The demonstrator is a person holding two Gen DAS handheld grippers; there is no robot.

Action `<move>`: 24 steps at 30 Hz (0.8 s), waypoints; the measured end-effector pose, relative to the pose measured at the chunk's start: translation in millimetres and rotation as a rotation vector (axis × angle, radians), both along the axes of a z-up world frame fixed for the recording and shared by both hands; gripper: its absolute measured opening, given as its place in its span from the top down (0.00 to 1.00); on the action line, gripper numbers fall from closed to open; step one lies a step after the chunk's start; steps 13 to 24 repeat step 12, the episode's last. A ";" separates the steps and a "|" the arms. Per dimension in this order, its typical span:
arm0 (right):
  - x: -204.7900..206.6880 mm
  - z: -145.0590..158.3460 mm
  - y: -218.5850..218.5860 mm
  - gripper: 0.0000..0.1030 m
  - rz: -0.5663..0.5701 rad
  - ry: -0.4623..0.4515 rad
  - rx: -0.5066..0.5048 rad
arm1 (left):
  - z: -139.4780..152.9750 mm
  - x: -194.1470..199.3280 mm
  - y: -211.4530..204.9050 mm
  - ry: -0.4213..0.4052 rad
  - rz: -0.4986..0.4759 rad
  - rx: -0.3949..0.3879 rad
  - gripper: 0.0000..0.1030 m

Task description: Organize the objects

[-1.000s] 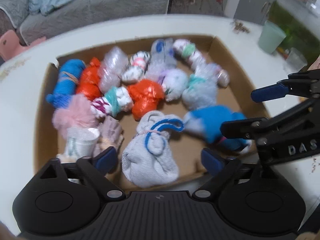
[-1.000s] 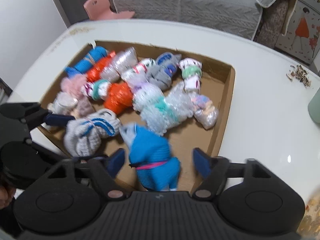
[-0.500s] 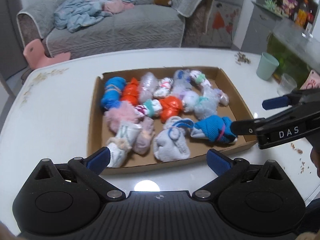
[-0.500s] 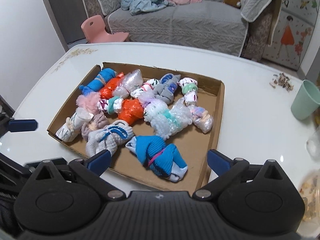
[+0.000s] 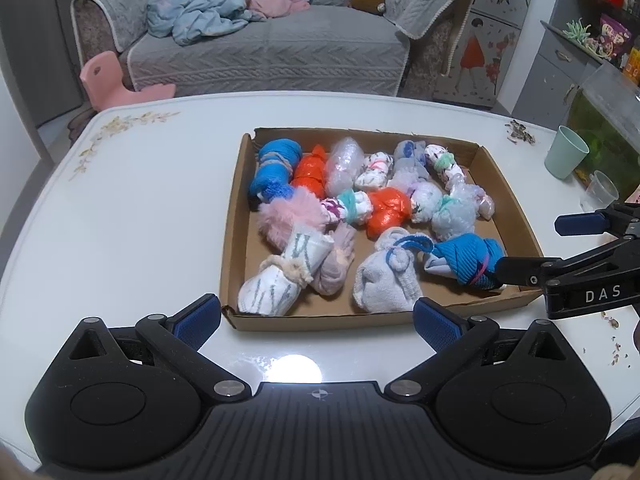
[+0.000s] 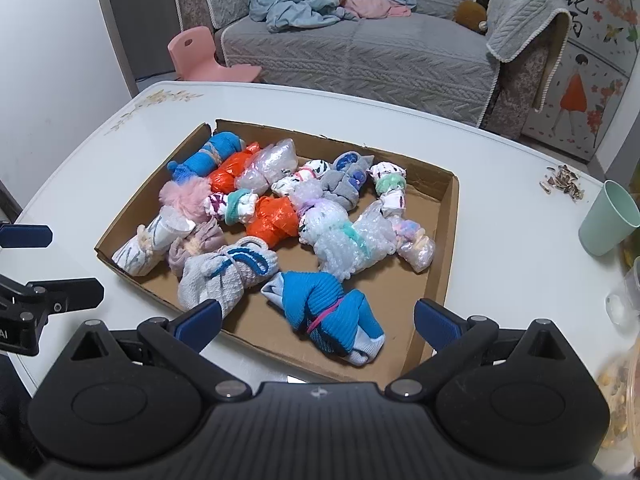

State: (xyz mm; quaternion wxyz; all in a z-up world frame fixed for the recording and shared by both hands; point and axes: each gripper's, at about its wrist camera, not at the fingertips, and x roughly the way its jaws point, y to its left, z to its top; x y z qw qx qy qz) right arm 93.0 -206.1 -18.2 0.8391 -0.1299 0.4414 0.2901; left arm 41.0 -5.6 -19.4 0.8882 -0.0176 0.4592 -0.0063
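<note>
Blue sock bundle [image 6: 328, 316] in cardboard tray [image 6: 448, 240], before open right hand-held gripper [image 6: 318, 318]

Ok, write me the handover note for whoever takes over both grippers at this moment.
Left gripper: open, empty, over the table in front of the cardboard tray.
Right gripper: open, empty, above the tray's near edge; the blue sock bundle lies free below it.
Things: all the rolled bundles in view are in the tray, the grey sock bundle beside the blue one.
Done: both near bundles are in the tray.
Left: no loose bundle in view on the table; look outside these views before stopping.
</note>
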 end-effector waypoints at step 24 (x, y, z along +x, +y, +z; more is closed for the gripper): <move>0.5 -3.8 3.8 0.01 0.000 -0.009 -0.036 | 3.9 2.5 -19.3 -0.030 -0.062 -0.008 0.00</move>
